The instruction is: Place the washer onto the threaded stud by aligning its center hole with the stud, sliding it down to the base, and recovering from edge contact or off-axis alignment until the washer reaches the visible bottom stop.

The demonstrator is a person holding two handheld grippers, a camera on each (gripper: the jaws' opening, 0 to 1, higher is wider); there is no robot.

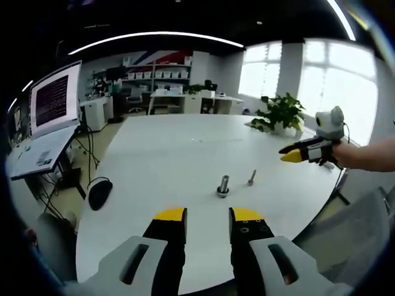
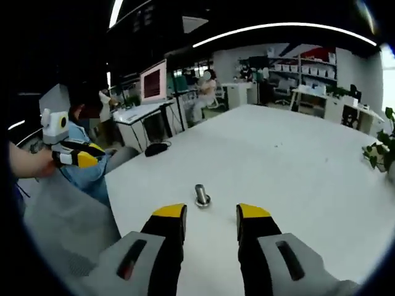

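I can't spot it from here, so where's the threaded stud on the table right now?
In the left gripper view the threaded stud stands upright on the white table, just beyond the left gripper, with a small bolt to its right.

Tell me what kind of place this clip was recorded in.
Most likely an open-plan office or lab. A large white table holds the stud, with a computer mouse near its edge; a monitor stands beside it, and shelves and desks line the back wall by bright windows.

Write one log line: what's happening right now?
phase: approach | left gripper: open, empty | right gripper: open, empty | stud: upright on table | washer: unclear
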